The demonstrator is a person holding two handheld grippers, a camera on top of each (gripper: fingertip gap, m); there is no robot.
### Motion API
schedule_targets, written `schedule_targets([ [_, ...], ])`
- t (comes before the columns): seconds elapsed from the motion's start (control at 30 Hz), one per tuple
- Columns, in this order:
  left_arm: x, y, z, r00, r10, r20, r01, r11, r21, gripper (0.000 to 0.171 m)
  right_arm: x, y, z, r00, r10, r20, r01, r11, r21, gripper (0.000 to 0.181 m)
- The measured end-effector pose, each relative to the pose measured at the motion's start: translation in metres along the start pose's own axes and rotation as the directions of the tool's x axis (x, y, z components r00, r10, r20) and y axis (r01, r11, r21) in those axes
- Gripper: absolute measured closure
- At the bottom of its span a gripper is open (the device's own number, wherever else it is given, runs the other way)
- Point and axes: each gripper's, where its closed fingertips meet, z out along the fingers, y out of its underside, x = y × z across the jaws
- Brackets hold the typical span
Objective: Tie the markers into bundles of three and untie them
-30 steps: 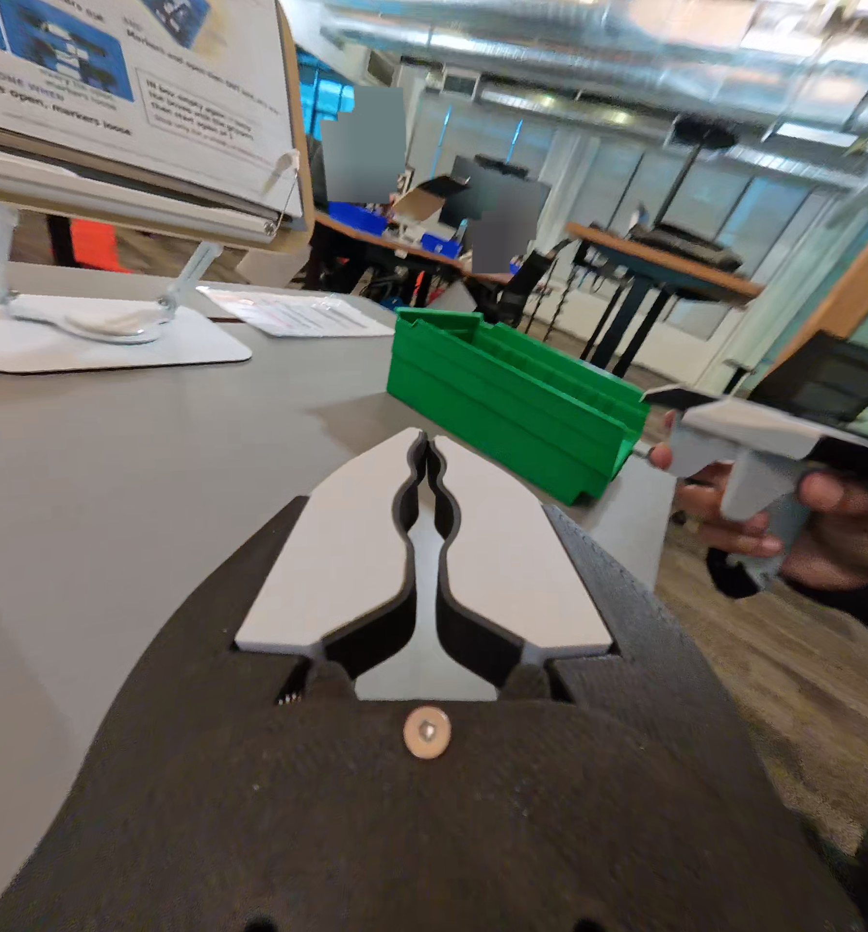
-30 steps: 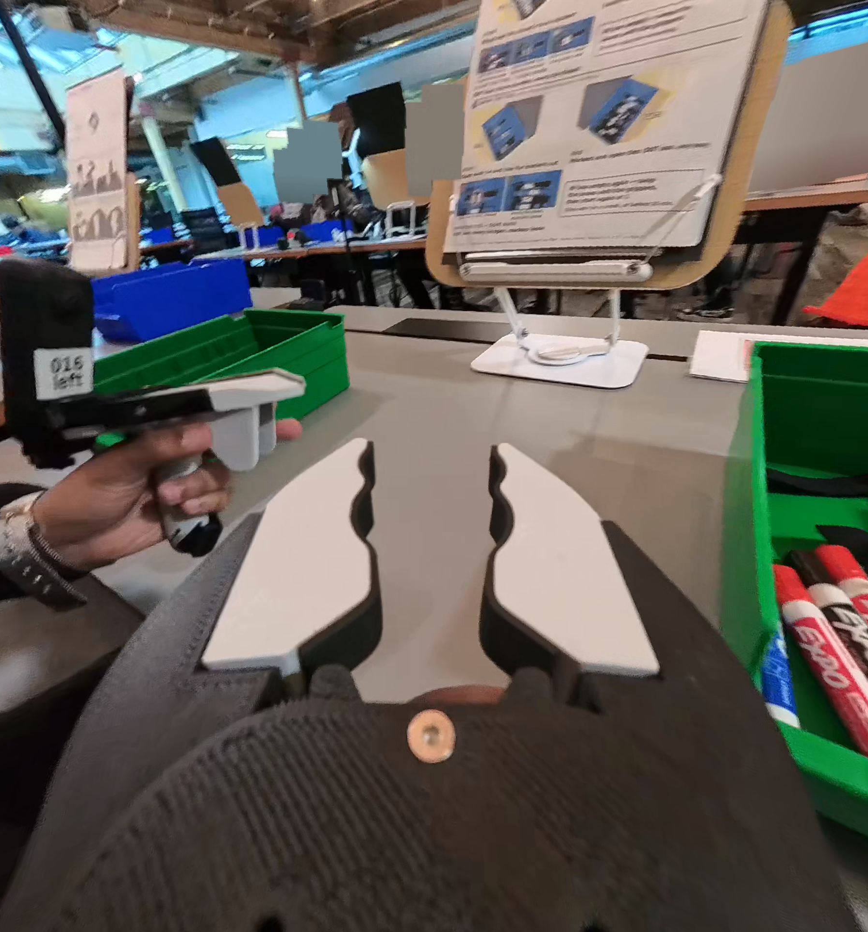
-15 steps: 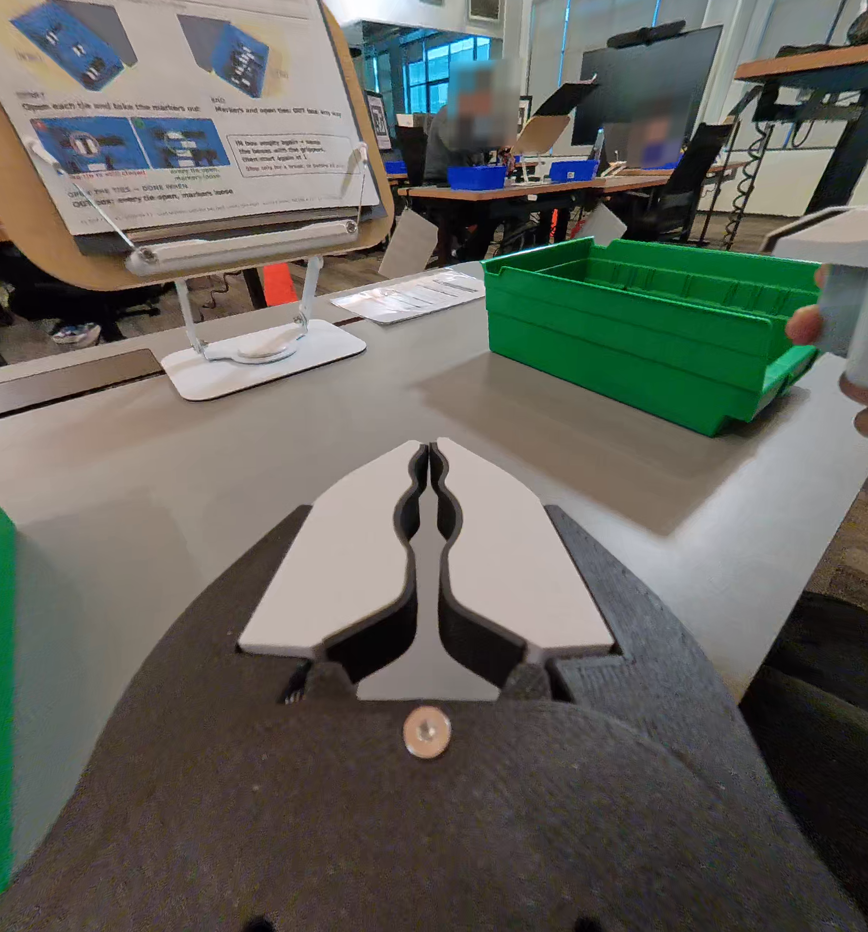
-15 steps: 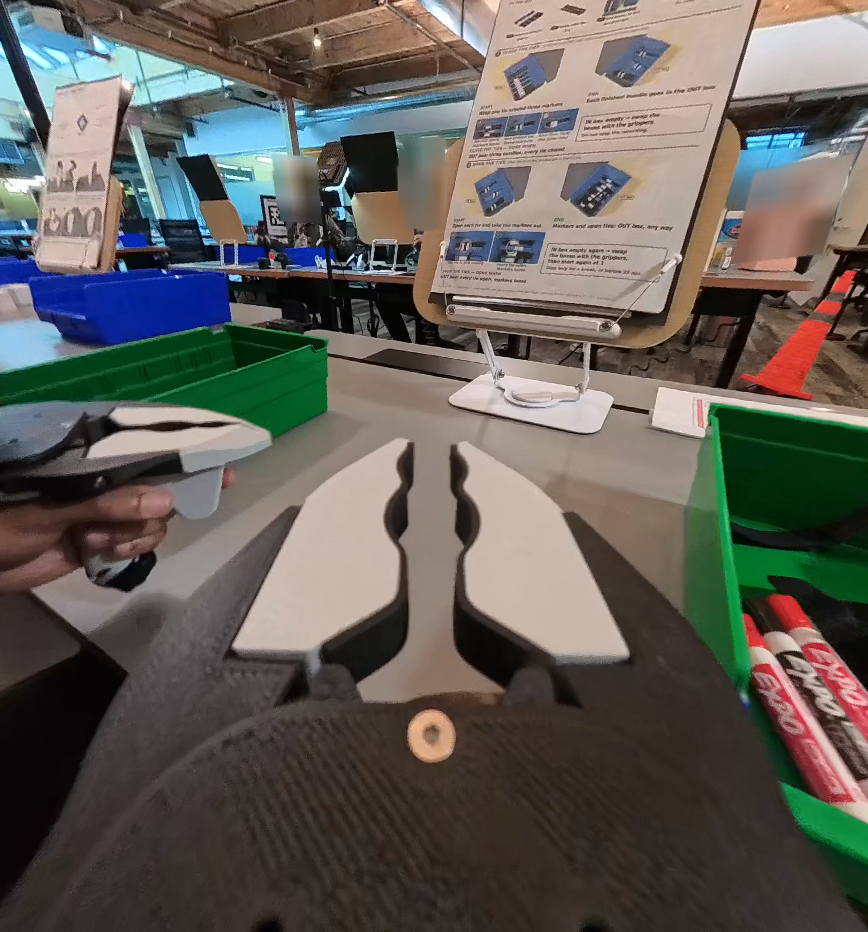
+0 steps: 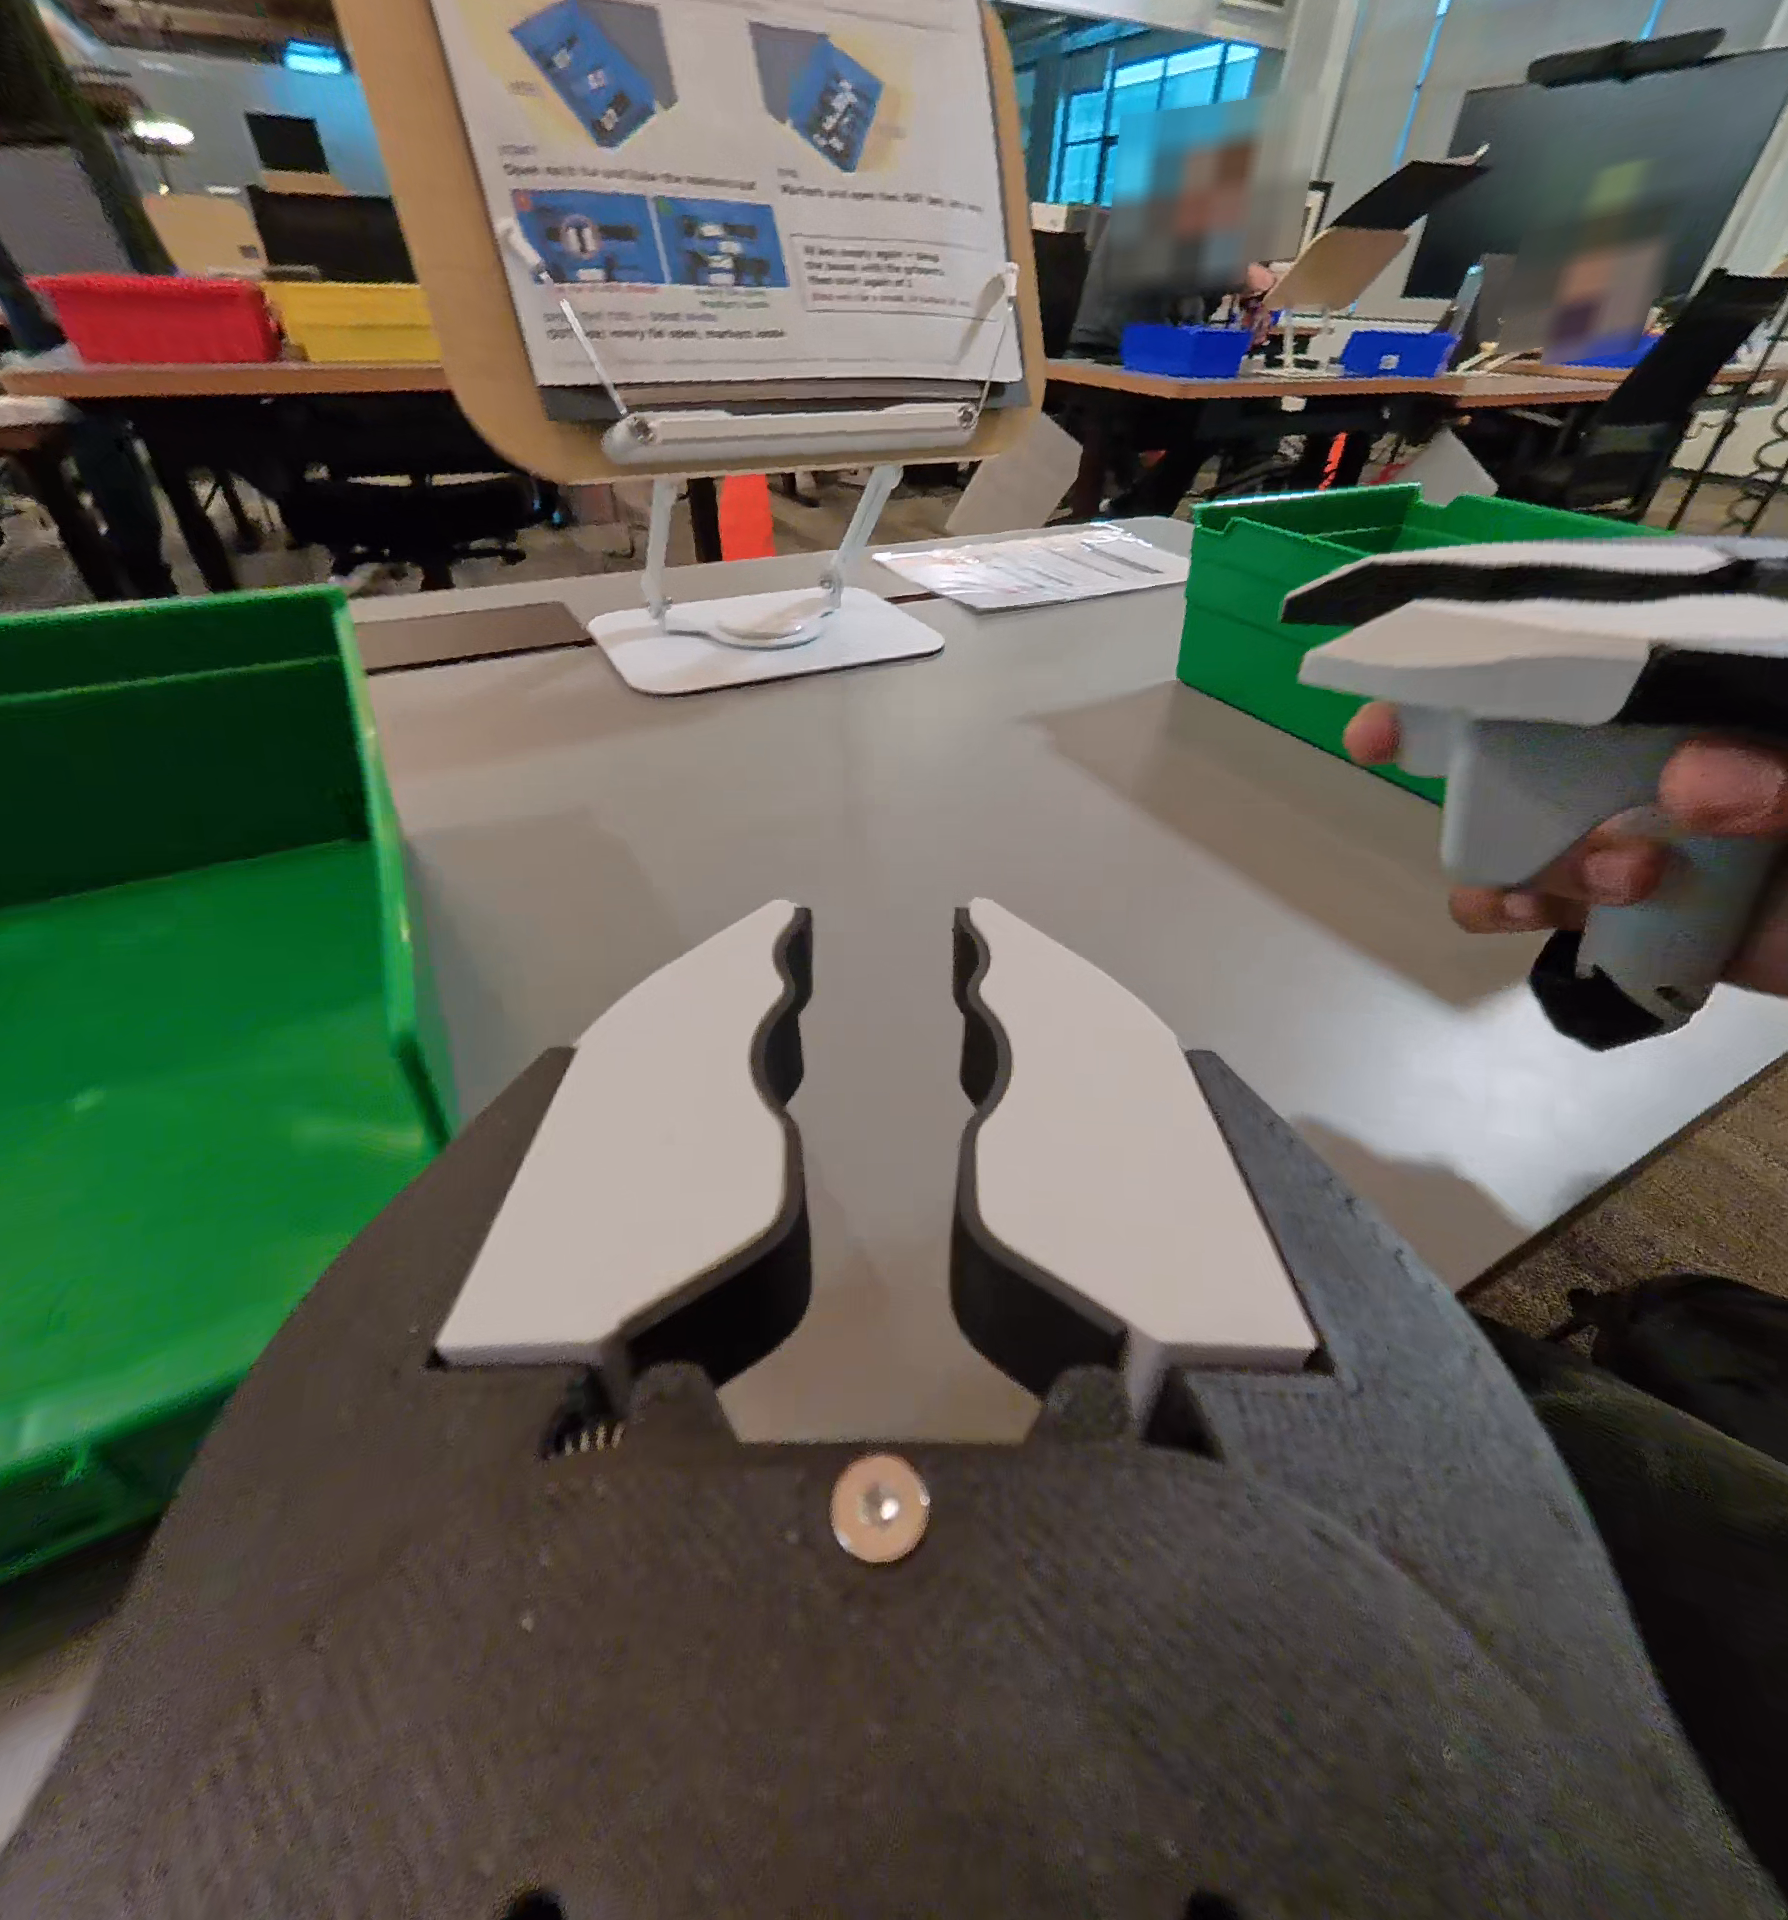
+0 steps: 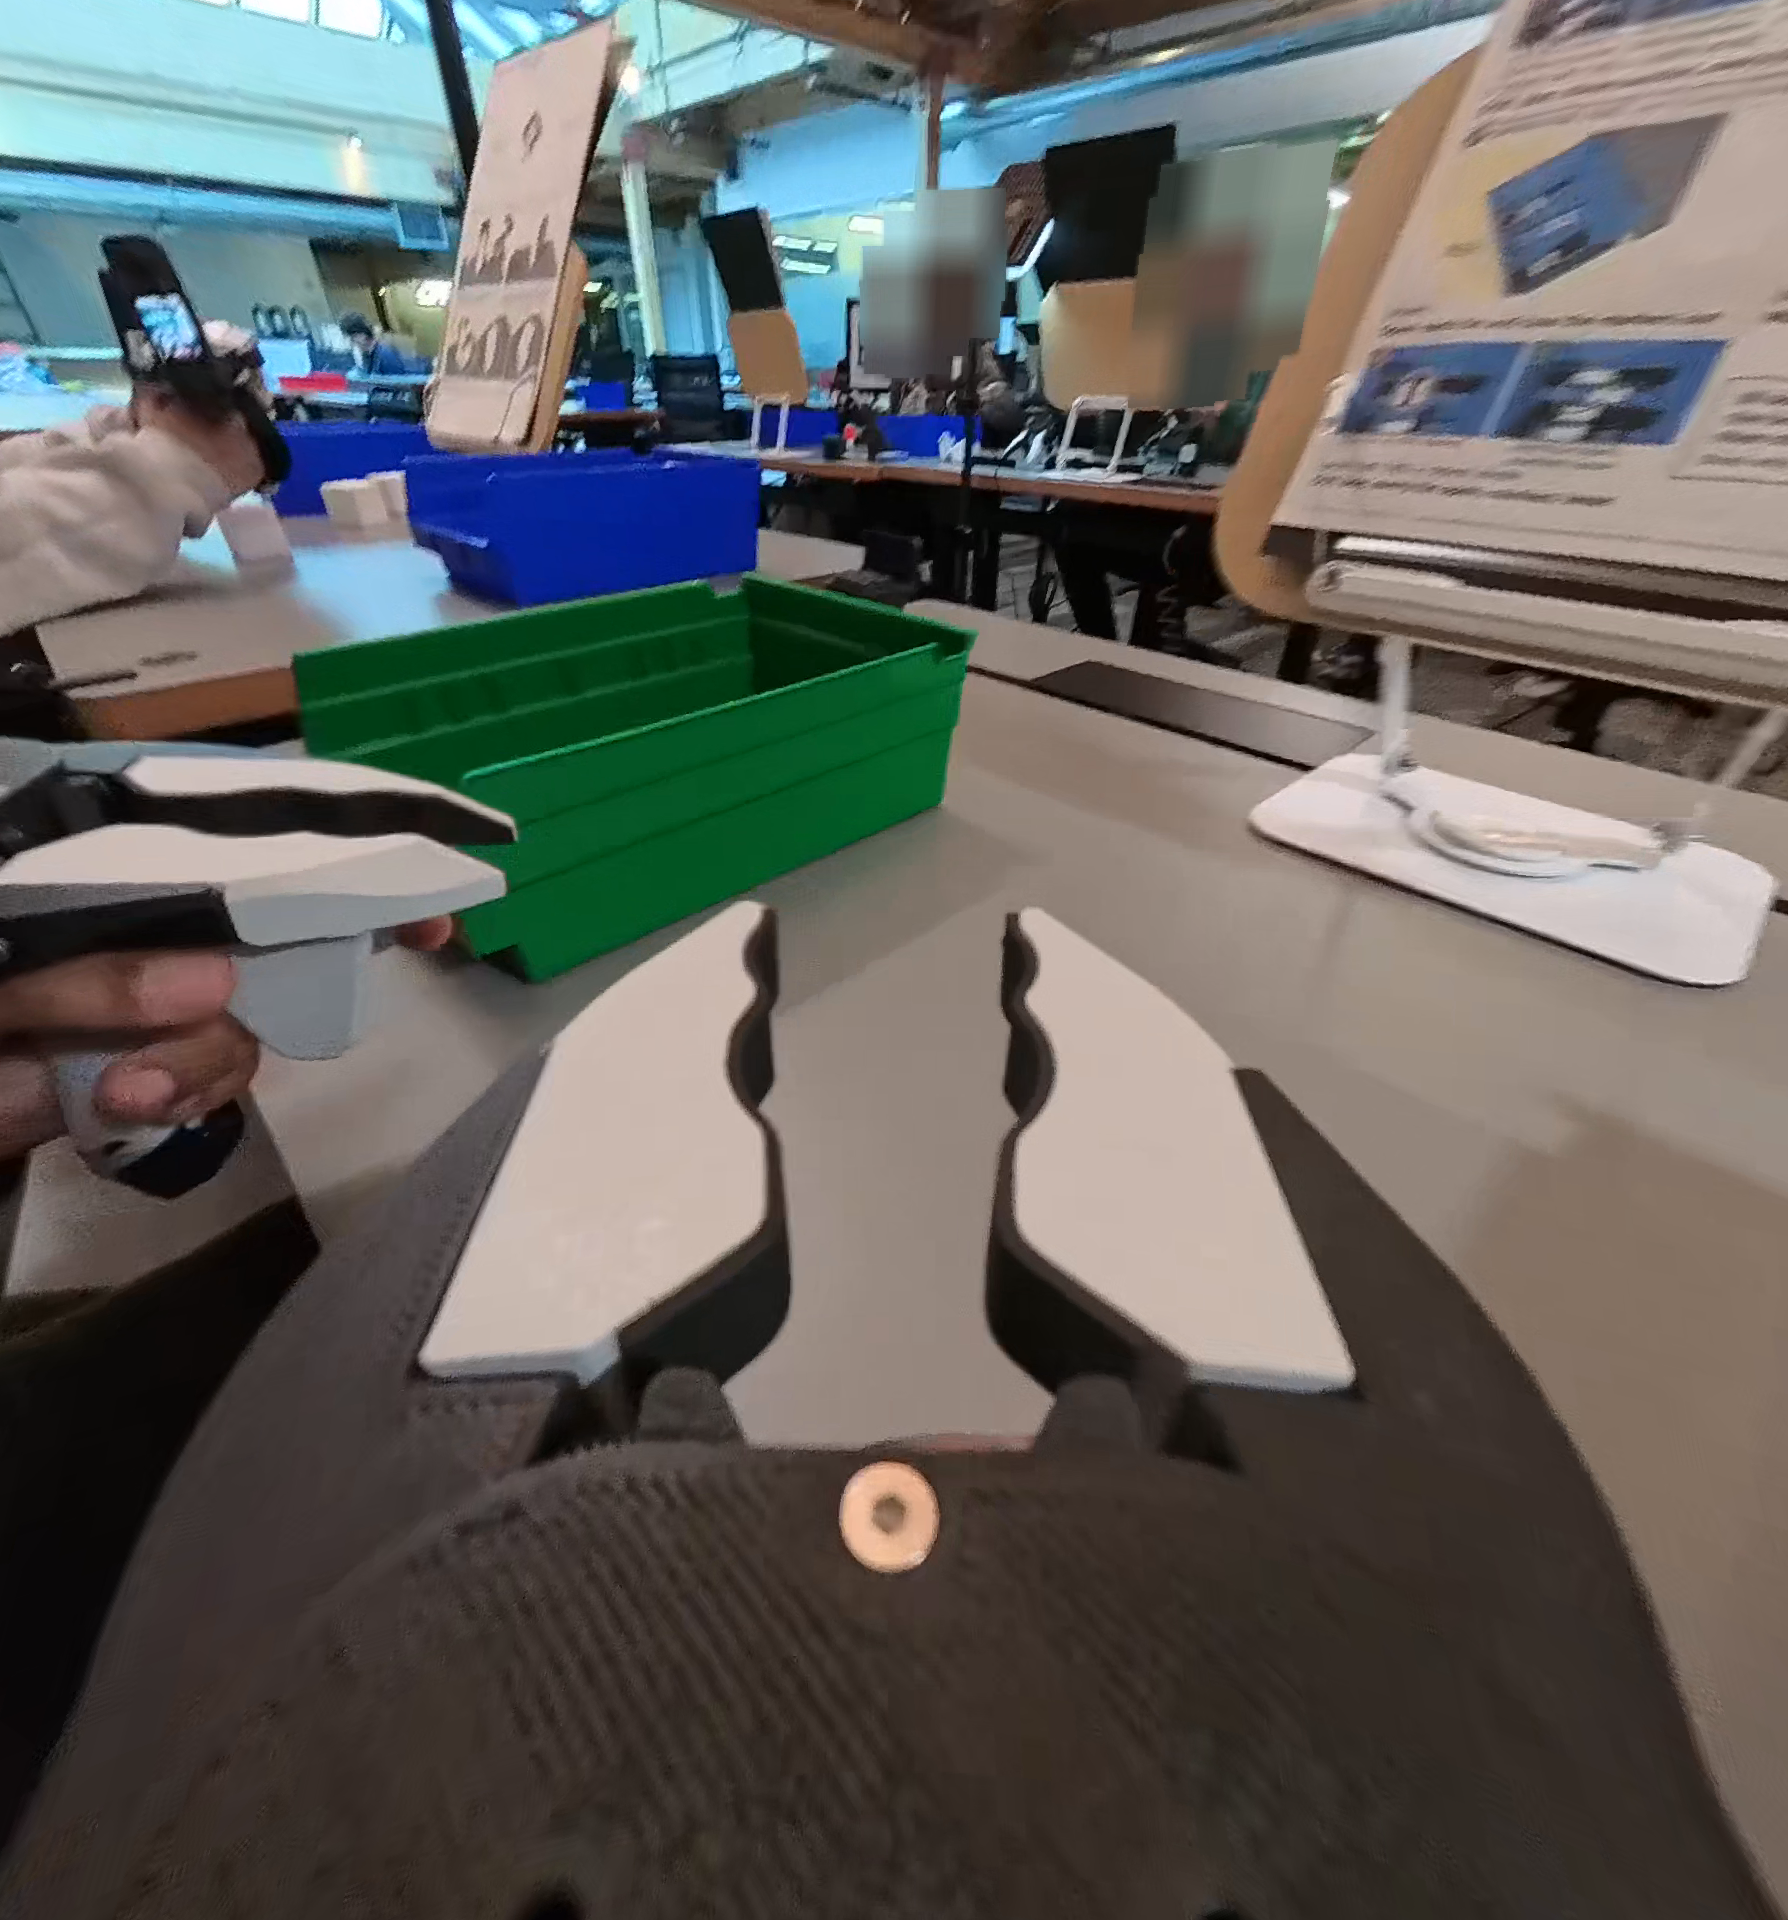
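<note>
My left gripper (image 5: 879,920) is open and empty, a little above the grey table (image 5: 973,790). An empty green bin (image 5: 142,1039) lies close on its left. My right gripper (image 6: 888,920) is open and empty above the same table. It also shows at the right of the left wrist view (image 5: 1295,639), held by a hand, in front of a second green bin (image 5: 1274,623). In the right wrist view the left gripper (image 6: 505,857) shows at the left, held by a hand, just in front of the empty green bin (image 6: 661,748).
A document stand with a printed sheet (image 5: 765,208) stands on a white base (image 5: 765,639) at the table's far side; the base also shows in the right wrist view (image 6: 1513,883). A paper sheet (image 5: 1035,566) lies beside it. Blue bins (image 6: 599,520) and a person's sleeve (image 6: 69,520) are at the neighbouring table.
My left gripper has opened from shut and swung left, so the left green bin now fills its left side. My right gripper has opened wider and swung left; the bin with markers has left its view.
</note>
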Motion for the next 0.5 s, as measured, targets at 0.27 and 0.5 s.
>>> schedule_targets([
  [0.27, -0.002, 0.014, -0.025, 0.96, -0.277, 0.024, 0.278, 0.955, -0.107, 0.125, -0.052, 0.025, 0.02, 0.965, 0.204, 0.163, -0.182, 0.973, -0.139, 0.109],
  [0.5, 0.006, 0.013, -0.025, 0.962, -0.271, 0.038, 0.273, 0.956, -0.111, 0.117, -0.068, 0.017, -0.002, 0.899, 0.416, 0.138, -0.398, 0.906, -0.142, 0.102],
])
